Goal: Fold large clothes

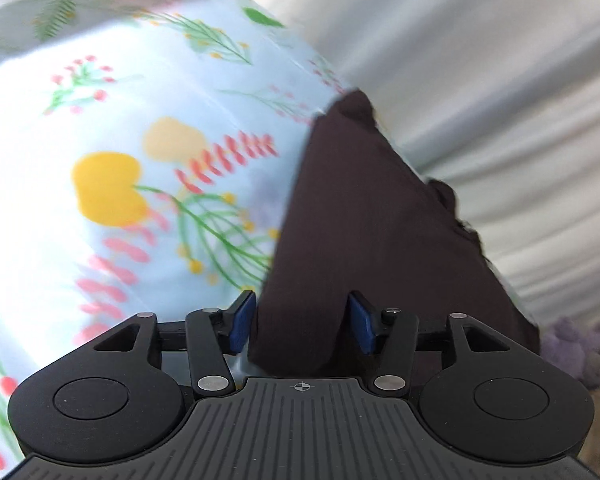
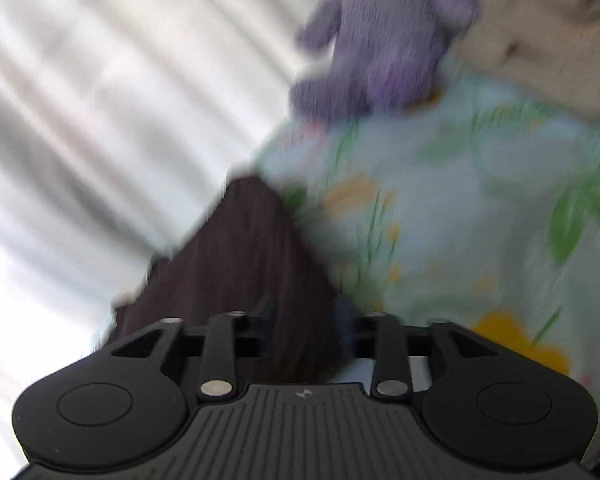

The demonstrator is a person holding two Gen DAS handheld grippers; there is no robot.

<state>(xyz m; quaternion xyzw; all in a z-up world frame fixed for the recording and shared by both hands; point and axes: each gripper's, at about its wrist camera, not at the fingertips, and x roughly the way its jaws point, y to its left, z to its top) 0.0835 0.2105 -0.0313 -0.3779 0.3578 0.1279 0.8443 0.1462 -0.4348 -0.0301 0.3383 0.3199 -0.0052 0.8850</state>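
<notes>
A dark brown garment (image 1: 364, 216) hangs stretched away from my left gripper (image 1: 302, 320), whose blue pads (image 1: 242, 320) are closed on its near edge. The same dark garment (image 2: 252, 256) runs out from my right gripper (image 2: 304, 320), which is shut on it too. Both views are blurred by motion. The garment is lifted above a light blue floral bedsheet (image 1: 120, 152), which also shows in the right wrist view (image 2: 460, 208).
Pale grey-white curtains (image 1: 500, 80) fill the background in both views. A purple plush toy (image 2: 380, 40) sits on the sheet beside a beige blanket (image 2: 552, 32). The plush also shows at the left wrist view's right edge (image 1: 580, 352).
</notes>
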